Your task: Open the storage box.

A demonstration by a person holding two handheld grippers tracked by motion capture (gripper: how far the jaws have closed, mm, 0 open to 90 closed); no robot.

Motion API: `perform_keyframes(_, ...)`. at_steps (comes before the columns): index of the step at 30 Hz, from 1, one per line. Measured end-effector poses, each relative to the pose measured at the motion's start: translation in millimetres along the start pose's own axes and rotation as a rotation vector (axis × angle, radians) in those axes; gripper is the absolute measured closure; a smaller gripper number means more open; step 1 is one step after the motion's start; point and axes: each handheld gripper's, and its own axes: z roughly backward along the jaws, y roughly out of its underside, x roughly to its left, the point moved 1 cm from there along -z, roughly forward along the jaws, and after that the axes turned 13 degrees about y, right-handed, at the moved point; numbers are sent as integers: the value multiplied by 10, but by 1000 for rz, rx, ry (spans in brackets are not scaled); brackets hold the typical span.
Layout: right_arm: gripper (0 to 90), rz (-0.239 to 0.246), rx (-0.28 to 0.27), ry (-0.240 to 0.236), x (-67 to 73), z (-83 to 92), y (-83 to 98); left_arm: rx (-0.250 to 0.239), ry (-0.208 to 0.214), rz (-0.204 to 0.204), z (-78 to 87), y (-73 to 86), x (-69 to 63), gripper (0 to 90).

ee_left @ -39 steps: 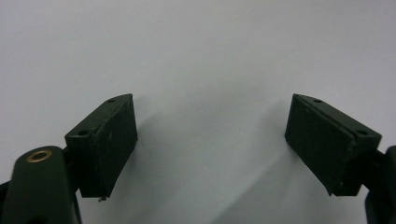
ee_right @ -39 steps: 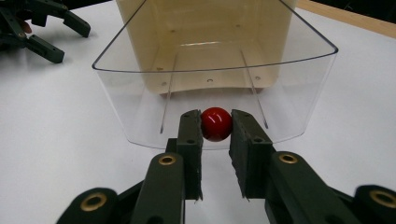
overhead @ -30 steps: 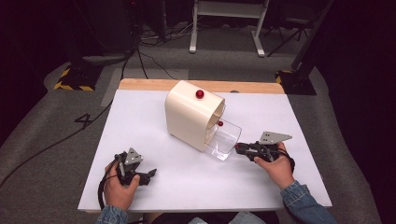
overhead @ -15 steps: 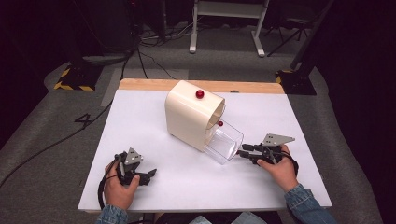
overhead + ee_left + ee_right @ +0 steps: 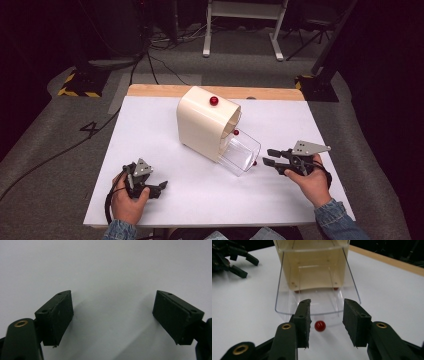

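Right tongs (image 5: 325, 323), jaws just opening and empty, sit just off the clear drawer (image 5: 317, 280), its red knob (image 5: 320, 325) free between them; left tongs (image 5: 150, 187) rest apart on the worktop (image 5: 150, 130); the cream box (image 5: 205, 125) hides the drawer's back.

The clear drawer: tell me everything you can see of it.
The clear drawer is a see-through plastic tray with a small red knob on its front. It stands pulled partway out of the cream cabinet, level on the white table. It looks empty. The right gripper sits just before the knob, jaws apart, not touching it.
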Motion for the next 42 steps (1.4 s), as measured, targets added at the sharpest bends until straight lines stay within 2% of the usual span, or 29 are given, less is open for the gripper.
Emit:
perform_keyframes(9,574,41,-69,-28,63,-10,-469,-1,-4,-2,-1,2,-6,171)
perform_keyframes(13,568,67,-89,-34,89,-109,-654,-1,-4,-3,0,3,-5,172)
perform_keyframes(18,576,66,-106,-50,98,-267,-786,-2,-10,-8,-1,6,-11,174)
perform_keyframes(27,586,59,-108,-76,131,-572,-813,-3,-10,-9,-1,7,-13,173)
perform_keyframes(32,613,73,-106,-87,185,-687,-792,-1,-10,-8,0,6,-12,174)
perform_keyframes(37,687,106,-110,-72,210,-733,-791,-1,-10,-8,0,6,-12,173)
perform_keyframes(39,690,112,-109,-64,211,-734,-796,-2,-11,-8,-1,6,-14,173)
perform_keyframes(42,740,110,-106,-77,212,-731,-796,-3,-12,-9,-1,6,-14,173)
